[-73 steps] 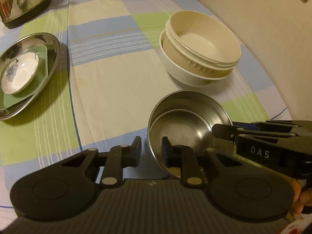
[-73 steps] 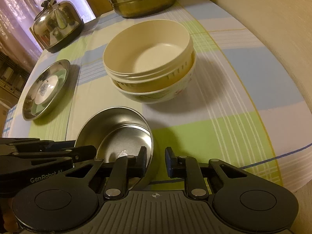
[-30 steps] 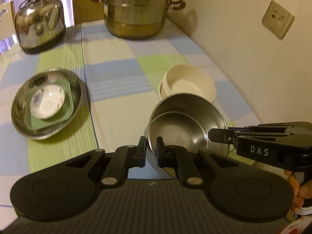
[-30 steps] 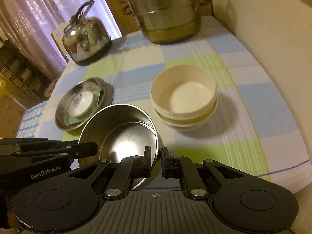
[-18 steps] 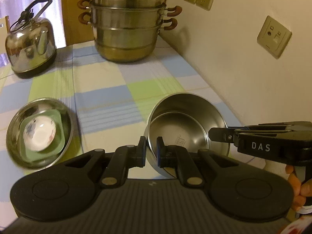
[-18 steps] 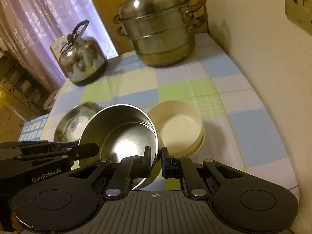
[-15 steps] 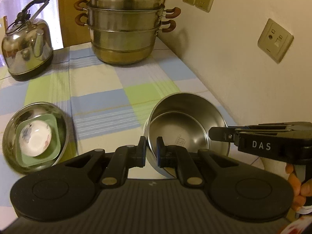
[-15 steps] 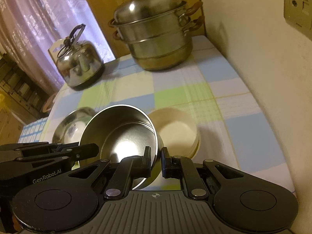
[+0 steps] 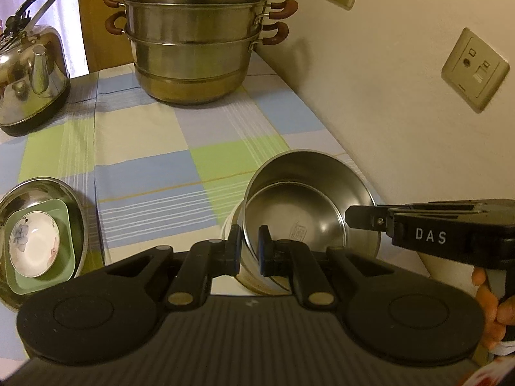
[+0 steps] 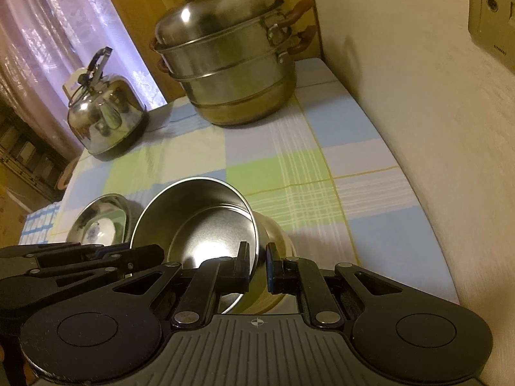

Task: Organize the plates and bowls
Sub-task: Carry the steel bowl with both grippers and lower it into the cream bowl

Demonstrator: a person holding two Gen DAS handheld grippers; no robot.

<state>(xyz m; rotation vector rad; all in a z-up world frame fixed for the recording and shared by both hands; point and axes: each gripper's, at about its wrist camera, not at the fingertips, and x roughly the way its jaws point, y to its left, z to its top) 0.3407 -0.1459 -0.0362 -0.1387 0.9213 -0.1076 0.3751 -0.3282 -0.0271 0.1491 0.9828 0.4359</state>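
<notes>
Left gripper (image 9: pixel 249 247) is clamped on the near rim of the steel bowl (image 9: pixel 302 199), one finger outside the wall, the other inside, right at the 6 o'clock edge of that bowl in the left wrist view. Right gripper (image 10: pixel 257 265) is pinched on the same steel bowl from the opposite side, its fingers straddling the rim at the bowl's 4 o'clock in the right wrist view, so both tools grip one vessel between them. From the left wrist camera the right tool reaches in from 3 o'clock, lettered DAS, a hand (image 9: pixel 491 308) wrapped on its handle. The bowl sits tilted toward the cameras, off the checked tablecloth (image 9: pixel 145 141), and a pale rim peeks out just beneath its lower left side; I cannot tell exactly what that is. Over at 9 o'clock of the bowl, well apart, a shallow steel dish (image 9: pixel 75 206) rests on the cloth holding a green square plate (image 9: pixel 62 222), and a small white flowered saucer (image 9: pixel 33 247) lies on top of that. Far end of the table, at 12 o'clock, stands a big lidded steamer pot (image 9: pixel 193 38) with brown handles, and a shiny kettle (image 9: pixel 29 74) stands at 10 o'clock beside the curtain (image 10: pixel 42 32). The wall (image 9: pixel 386 80) runs along the right side with sockets on it.
</notes>
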